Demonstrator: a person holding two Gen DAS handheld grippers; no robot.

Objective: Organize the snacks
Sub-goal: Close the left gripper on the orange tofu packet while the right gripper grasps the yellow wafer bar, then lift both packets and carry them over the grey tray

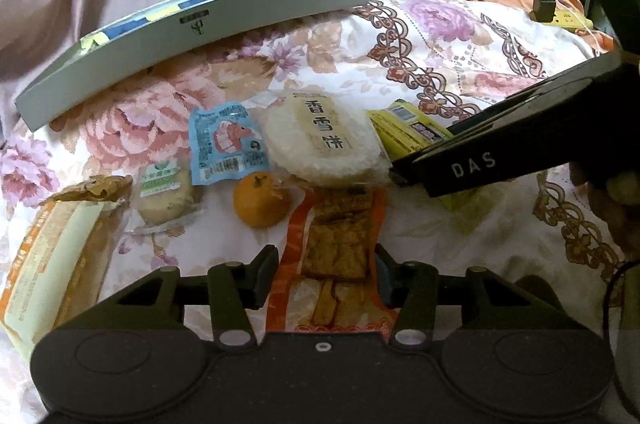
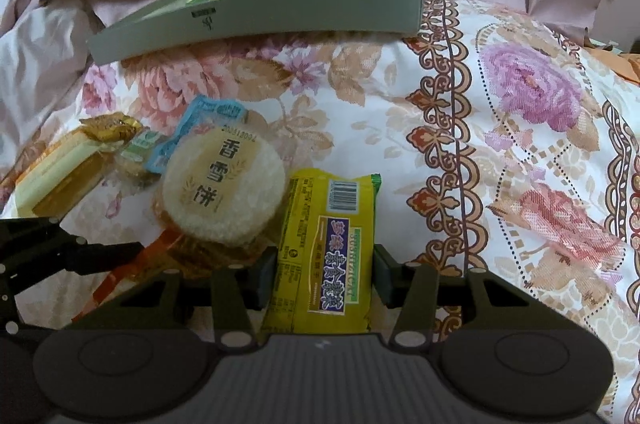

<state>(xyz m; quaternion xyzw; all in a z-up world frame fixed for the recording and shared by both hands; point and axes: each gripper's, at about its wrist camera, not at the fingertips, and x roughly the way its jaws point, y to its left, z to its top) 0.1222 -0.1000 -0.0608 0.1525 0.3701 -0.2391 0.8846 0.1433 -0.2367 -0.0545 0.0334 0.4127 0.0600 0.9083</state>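
Both jaws open, left gripper straddling tofu packet, right gripper straddling half-hidden yellow packet.

Snack packets: seven in total
Rice cracker packet: one, ahead of the left tongs
Yellow packet: one, between the right tongs
Orange tofu packet: one, between the left tongs
Mandarin: one
Grey tray: one, far ahead
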